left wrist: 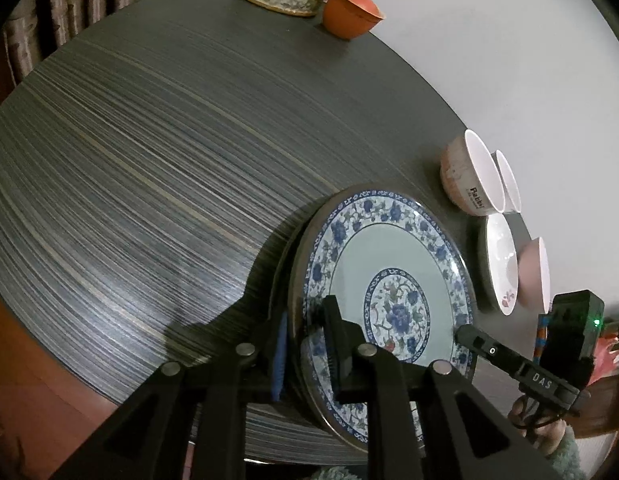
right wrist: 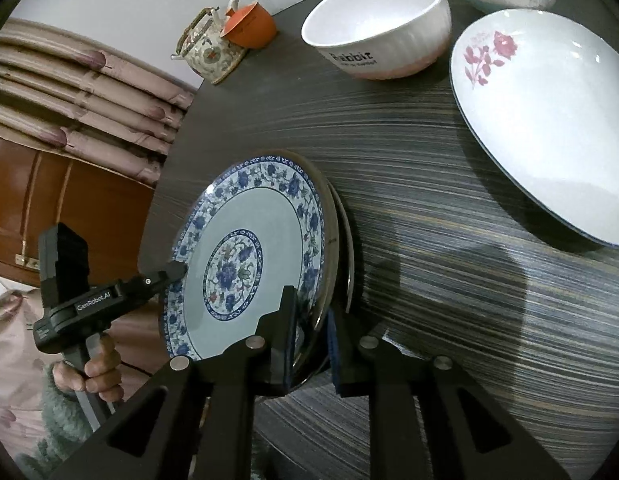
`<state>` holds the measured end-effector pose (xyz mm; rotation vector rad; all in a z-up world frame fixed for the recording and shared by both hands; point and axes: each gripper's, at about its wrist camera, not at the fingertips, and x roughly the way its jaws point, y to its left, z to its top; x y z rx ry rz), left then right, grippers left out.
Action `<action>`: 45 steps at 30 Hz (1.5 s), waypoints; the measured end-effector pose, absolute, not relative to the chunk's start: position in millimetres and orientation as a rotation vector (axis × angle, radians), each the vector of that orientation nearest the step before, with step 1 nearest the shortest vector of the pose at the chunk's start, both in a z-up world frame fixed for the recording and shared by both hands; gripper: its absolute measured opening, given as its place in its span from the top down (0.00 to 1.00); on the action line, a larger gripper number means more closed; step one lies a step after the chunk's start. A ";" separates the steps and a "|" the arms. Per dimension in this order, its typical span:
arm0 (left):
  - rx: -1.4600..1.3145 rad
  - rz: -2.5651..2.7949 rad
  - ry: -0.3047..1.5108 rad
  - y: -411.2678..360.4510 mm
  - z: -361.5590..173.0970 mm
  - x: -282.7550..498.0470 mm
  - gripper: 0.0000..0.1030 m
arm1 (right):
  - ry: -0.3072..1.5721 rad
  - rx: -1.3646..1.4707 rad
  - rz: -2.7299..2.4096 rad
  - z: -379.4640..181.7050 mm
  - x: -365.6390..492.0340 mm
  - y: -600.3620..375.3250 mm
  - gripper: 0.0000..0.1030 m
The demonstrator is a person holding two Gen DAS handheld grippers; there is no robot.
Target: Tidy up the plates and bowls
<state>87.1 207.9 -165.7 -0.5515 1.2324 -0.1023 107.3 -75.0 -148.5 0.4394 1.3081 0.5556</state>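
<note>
The blue-patterned plate (left wrist: 389, 264) is found close to the near edge of the round table (left wrist: 149, 160), and it is clamped at its rim from two opposite sides. The left gripper (left wrist: 307, 320) is closed to a narrow gap over the rim, one finger on the painted face and the other under the edge. The right gripper (right wrist: 311, 308) is closed on the opposite rim in the same way. A second plate rim (right wrist: 347, 240) can be seen just behind the first, so a stack of two is probably held. Whether the stack is already lifted off the table cannot be told.

To do the step well, both sides should be raised together and kept level. The pressure should be held even, because glazed ceramic is smooth and hard and may slide between the pads. If a lower plate is only partly caught, it could slip out, so a slow lift is advised.

The table surface is dark with fine pale streaks, like wood grain. Toward the far edge a deep white ribbed bowl (right wrist: 381, 20) with a pink base is placed, and beside it a shallow white plate with a pink flower (right wrist: 541, 120). At the far edge a flowered teapot (right wrist: 209, 52) and an orange cup (right wrist: 251, 26) are standing, touching each other.
</note>
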 end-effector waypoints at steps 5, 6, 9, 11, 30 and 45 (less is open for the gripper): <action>-0.500 -0.060 1.207 200.5 -161.5 85.8 0.83 | 1.307 0.357 0.519 -142.4 105.1 -63.0 0.81; -0.485 -0.047 1.202 199.2 -160.9 84.8 0.82 | 1.306 0.336 0.509 -140.9 104.4 -59.5 0.80; -0.414 -0.008 1.186 189.5 -159.7 83.1 0.78 | 1.294 0.251 0.483 -136.6 100.8 -48.6 0.76; -0.399 0.001 1.186 187.1 -160.4 82.5 0.77 | 1.278 0.191 0.467 -134.0 97.8 -41.4 0.73; -0.327 0.051 1.194 167.9 -173.1 80.9 0.72 | 1.268 -0.027 0.374 -127.4 92.9 -8.4 0.54; -0.224 0.078 1.141 152.7 -168.3 83.6 0.70 | 1.250 -0.065 0.340 -125.7 83.5 -9.8 0.42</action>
